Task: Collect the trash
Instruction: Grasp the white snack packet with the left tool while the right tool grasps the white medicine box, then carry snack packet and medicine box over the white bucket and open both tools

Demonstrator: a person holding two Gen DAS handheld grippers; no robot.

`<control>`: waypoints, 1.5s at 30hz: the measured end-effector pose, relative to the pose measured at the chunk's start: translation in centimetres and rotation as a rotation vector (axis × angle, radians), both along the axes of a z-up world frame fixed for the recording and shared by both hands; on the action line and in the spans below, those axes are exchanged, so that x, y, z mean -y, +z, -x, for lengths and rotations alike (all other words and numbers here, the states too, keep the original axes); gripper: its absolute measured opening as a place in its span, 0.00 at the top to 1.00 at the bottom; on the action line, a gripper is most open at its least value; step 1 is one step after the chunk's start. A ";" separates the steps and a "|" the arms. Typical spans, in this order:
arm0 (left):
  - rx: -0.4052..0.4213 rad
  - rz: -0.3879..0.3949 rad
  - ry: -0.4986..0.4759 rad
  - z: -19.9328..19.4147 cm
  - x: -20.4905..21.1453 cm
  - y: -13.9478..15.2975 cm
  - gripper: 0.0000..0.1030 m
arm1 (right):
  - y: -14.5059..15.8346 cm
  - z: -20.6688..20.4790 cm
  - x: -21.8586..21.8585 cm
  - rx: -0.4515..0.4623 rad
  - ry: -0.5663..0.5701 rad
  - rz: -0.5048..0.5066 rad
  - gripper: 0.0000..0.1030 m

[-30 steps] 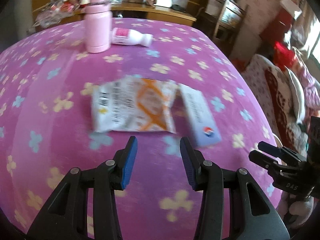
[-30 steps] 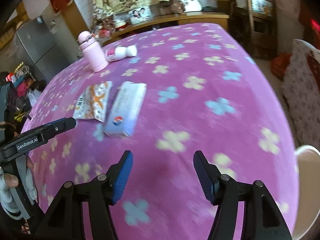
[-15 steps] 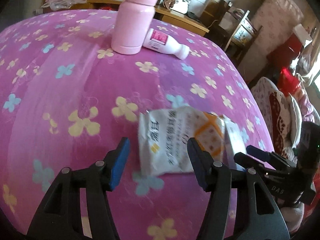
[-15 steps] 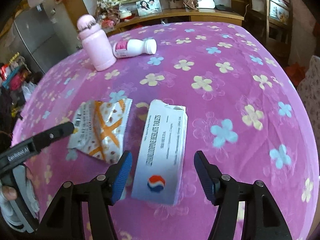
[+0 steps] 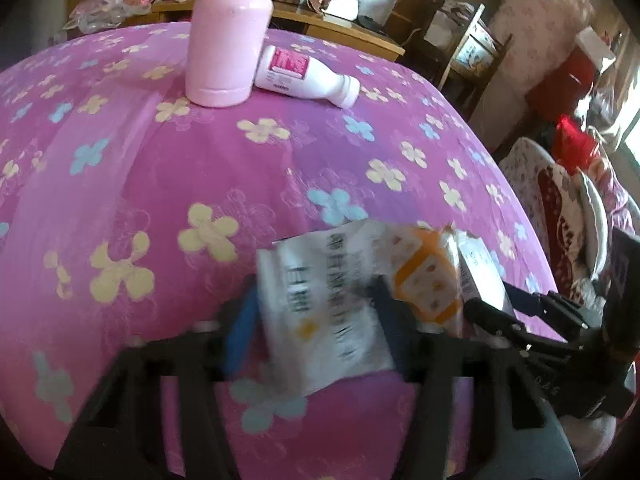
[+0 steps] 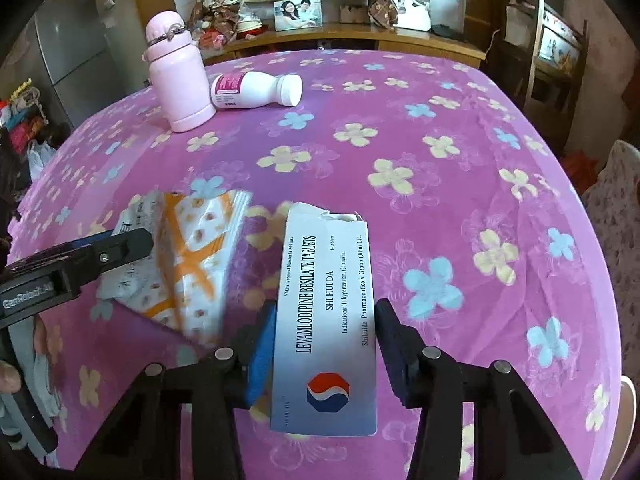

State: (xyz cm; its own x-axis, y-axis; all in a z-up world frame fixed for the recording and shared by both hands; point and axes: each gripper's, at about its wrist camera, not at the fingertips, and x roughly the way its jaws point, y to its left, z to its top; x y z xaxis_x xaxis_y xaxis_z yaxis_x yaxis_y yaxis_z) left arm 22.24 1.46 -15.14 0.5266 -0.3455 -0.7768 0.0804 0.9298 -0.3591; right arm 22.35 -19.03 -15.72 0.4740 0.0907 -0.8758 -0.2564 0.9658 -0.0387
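Note:
A white and orange snack wrapper (image 5: pixel 332 304) lies on the purple flowered tablecloth (image 5: pixel 160 184). My left gripper (image 5: pixel 316 316) is open, its fingers on either side of the wrapper's near end. A white medicine box (image 6: pixel 328 320) lies beside the wrapper (image 6: pixel 192 264). My right gripper (image 6: pixel 324 344) is open, its fingers on either side of the box, the left pad close to the box's edge. The box also shows in the left wrist view (image 5: pixel 480 276). The left gripper shows in the right wrist view (image 6: pixel 72 264).
A pink flask (image 6: pixel 176 76) stands at the far side of the table, with a white pill bottle (image 6: pixel 256 90) lying beside it. A wooden sideboard (image 6: pixel 360 40) and chair (image 6: pixel 556 64) stand beyond the table. A cushioned seat (image 5: pixel 568 216) is at the right.
Both grippers have moved forward and down. The left gripper's fingers now flank the wrapper and the right gripper's fingers now flank the medicine box.

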 end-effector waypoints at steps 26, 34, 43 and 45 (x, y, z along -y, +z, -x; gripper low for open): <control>0.145 0.039 -0.185 8.7 9.3 8.8 0.93 | 6.7 10.6 11.1 0.098 -0.077 -0.036 0.55; 0.186 0.043 -0.247 9.6 13.5 11.1 0.94 | 8.4 12.5 14.5 0.133 -0.127 -0.046 0.55; 0.219 0.066 -0.323 10.3 19.2 13.1 0.94 | 10.0 14.6 19.5 0.166 -0.204 -0.043 0.55; 0.222 0.072 -0.345 10.4 20.8 13.3 0.94 | 10.3 15.4 20.9 0.170 -0.227 -0.039 0.55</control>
